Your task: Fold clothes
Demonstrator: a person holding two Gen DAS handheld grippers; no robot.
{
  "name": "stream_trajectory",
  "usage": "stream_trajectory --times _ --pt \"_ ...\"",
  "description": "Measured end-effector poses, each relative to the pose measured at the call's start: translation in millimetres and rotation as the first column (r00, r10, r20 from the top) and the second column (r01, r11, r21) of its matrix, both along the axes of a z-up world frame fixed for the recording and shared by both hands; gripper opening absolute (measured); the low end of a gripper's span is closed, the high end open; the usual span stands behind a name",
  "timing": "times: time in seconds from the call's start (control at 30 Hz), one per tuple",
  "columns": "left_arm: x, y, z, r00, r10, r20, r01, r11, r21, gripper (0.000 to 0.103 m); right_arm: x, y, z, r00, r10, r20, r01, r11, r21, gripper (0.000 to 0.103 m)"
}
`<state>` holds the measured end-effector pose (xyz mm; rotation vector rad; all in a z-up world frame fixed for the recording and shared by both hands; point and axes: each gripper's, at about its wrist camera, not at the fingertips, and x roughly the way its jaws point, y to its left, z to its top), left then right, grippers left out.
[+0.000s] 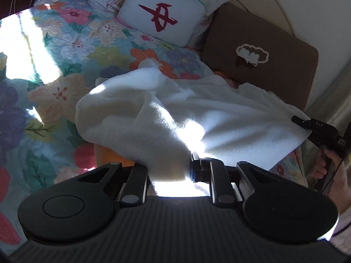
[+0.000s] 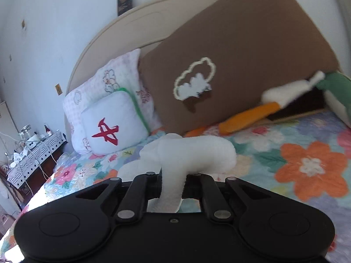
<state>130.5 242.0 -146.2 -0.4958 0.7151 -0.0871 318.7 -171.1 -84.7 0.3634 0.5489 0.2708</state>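
Both the left tongs [image 1: 169, 166] and right tongs [image 2: 172, 186] grip what looks like a white fleece garment [image 1: 175, 114] over the floral quilt [image 1: 65, 65].

My right gripper [image 2: 172, 186] is clamped on a bunched fold of white fleece garment [image 2: 188, 155], which rises from between its fingers and bulges out above the floral quilt [image 2: 307, 153]. Behind it I see a brown cushion [image 2: 230, 65] with a cloud outline leaning on the curved headboard [image 2: 131, 15]. Left of it sits a white pillow [image 2: 111, 125] with a red character.
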Motion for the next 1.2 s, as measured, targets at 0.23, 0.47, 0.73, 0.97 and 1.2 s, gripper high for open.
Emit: stream_trajectory --times 0.23,0.47,0.73,0.97,1.2 --pt "-23.7 -55.7 -28.1 0.982 -0.098 -0.159 0.12 0.984 0.13 0.016 -106.5 -66.5 -51.6 0.964 -0.036 -0.262 0.015 0.996 -0.083 0.009" --pt "-54.2 -53.1 19.9 0.997 -0.05 -0.053 0.057 0.988 0.146 0.016 -142.2 -52.2 -19.9 0.981 -0.036 -0.188 0.015 0.994 -0.11 0.009" --pt "-44.5 -56.3 -61.6 0.94 -0.06 -0.336 0.106 0.987 0.12 0.019 -152.4 -62.8 -83.9 0.897 -0.062 -0.437 0.022 0.995 -0.096 0.013" --pt "-48.5 -61.0 -25.4 0.94 -0.088 -0.329 0.152 0.973 0.176 0.032 -171.5 -49.7 -45.1 0.933 -0.107 -0.343 0.025 0.972 -0.236 0.037" --pt "-73.4 -53.4 35.4 0.959 -0.092 -0.267 0.188 0.913 0.362 0.064 -203.5 -61.1 18.5 0.96 -0.079 -0.269 0.003 0.962 -0.272 0.06"
